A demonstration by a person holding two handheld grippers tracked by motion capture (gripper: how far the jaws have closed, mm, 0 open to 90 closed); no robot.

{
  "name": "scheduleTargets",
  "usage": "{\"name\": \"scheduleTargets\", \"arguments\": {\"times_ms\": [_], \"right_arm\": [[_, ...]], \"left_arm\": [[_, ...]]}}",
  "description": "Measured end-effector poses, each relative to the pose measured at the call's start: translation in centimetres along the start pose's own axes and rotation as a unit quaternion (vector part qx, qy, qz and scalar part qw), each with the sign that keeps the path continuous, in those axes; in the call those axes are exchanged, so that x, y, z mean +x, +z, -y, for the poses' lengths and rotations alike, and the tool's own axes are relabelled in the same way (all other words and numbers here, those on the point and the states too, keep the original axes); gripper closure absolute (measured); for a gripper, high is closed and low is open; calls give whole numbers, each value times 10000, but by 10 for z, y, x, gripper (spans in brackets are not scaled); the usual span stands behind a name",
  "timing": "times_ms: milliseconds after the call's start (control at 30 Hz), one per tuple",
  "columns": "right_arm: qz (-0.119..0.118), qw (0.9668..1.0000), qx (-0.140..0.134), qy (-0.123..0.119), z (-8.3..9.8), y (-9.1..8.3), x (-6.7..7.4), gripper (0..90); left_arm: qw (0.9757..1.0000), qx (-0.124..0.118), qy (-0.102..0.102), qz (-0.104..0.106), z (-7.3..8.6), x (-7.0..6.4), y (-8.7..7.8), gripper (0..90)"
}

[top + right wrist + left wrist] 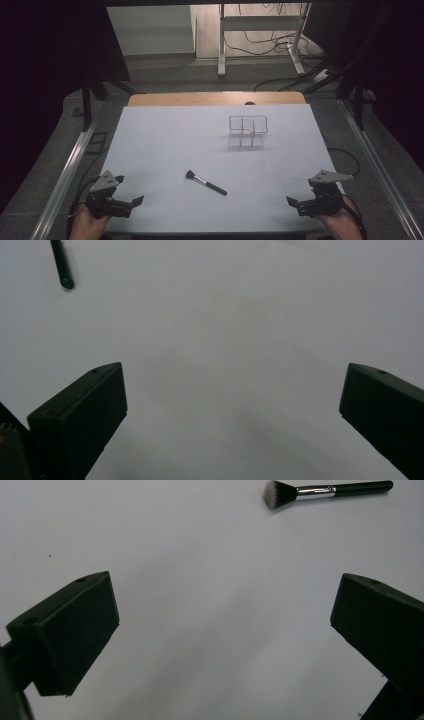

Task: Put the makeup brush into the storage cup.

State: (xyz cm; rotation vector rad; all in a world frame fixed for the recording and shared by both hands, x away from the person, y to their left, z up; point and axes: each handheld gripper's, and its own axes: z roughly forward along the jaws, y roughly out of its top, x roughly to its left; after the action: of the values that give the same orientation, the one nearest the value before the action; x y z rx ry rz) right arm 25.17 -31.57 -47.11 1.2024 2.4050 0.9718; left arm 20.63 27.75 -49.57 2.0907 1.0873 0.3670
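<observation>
A black-handled makeup brush (205,183) lies flat on the white table (165,145), bristles to the left, near the front middle. A clear compartmented organiser (247,131) stands farther back, right of centre. My left gripper (128,192) rests at the front left corner, jaws wide open and empty. In the left gripper view the makeup brush (327,490) lies far ahead at the top, and the left gripper (222,605) has only bare table between its jaws. My right gripper (300,192) sits at the front right corner, open. In the right gripper view the right gripper (232,387) holds nothing, with the brush's handle tip (62,265) at the top left.
Metal rails (70,165) run along both sides of the table. A wooden edge (215,98) shows at the table's far side. Beyond it stand a white frame's legs (260,45) and loose cables on the floor.
</observation>
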Motion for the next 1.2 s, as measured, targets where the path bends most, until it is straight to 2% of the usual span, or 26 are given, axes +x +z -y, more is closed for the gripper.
{"name": "scheduleTargets", "arguments": {"times_ms": [33,133,233,367,500,567,833,900,1100,1200], "right_arm": [[12,10000,-15,-3,0,0,0,0],[16,9999,-105,41,-1,-1,-2,0],[15,10000,-84,43,0,0,-2,0],[35,10000,-15,34,0,1,-2,0],[42,10000,26,-17,-1,2,-1,0],[58,10000,40,-10,-1,2,-1,0],[84,9999,74,-23,-1,2,0,0],[88,9999,85,-16,-1,3,0,0],[112,9999,96,-36,-1,3,0,0],[102,9999,71,-40,-1,3,0,0]], "left_arm": [[10000,0,0,0,0,0,0,0],[9998,-42,-136,156,0,0,0,0],[9993,-97,-166,315,-1,0,0,0],[9993,-97,-155,312,-2,-1,0,0],[9998,62,-172,67,0,2,1,2],[9998,69,-157,37,0,2,0,2],[9999,22,-149,53,-1,1,0,2],[9997,-26,-194,125,-2,2,0,5],[9996,-140,-210,152,-4,3,0,8],[9996,-101,-200,180,-7,2,0,14]]}}
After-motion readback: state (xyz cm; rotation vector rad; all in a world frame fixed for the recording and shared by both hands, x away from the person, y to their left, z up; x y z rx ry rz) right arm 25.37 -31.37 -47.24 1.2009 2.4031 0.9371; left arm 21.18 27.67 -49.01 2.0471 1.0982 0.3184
